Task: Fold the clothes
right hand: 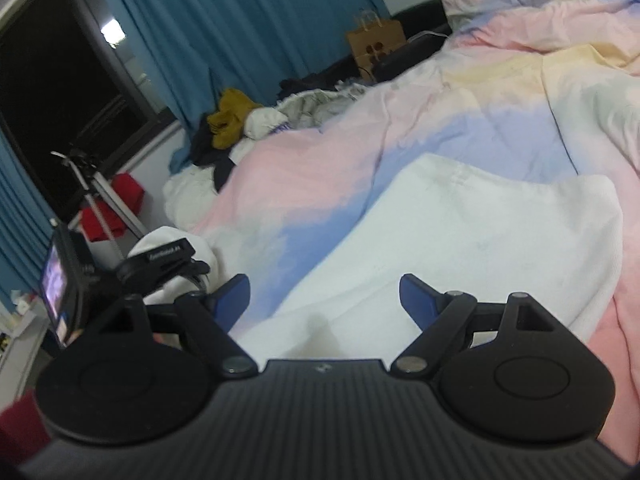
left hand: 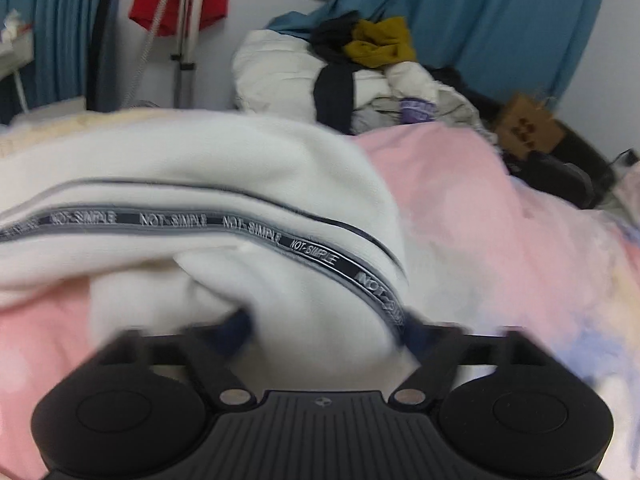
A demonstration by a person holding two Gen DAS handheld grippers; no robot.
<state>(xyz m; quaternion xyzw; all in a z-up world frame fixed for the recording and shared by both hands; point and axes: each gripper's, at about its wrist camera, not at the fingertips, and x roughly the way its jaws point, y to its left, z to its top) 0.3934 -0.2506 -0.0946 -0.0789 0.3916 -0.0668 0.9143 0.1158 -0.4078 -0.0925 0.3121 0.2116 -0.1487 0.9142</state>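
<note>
Garment: white fleece garment [left hand: 224, 168] with a dark lettered stripe [left hand: 256, 232], lying on the pastel bedspread [left hand: 480, 216] of the bed.
Left gripper [left hand: 324, 326]: a bunched white fold sits between its jaws; the view is blurred, so whether the blue pads press it cannot be told.
Right gripper [right hand: 324, 300]: jaws spread wide, holding nothing, hovering over the white cloth [right hand: 460, 240], which passes beneath the blue fingertips [right hand: 416, 296].
Background: clothes pile [left hand: 360, 64], blue curtain [right hand: 224, 20].

You see both views in even, cool indoor light with soft shadows. The left wrist view is smeared by motion blur, most at the fingertips [left hand: 236, 326]. The window [right hand: 52, 92] is black with one small glare. Edges bend strongly, corners are dark.
</note>
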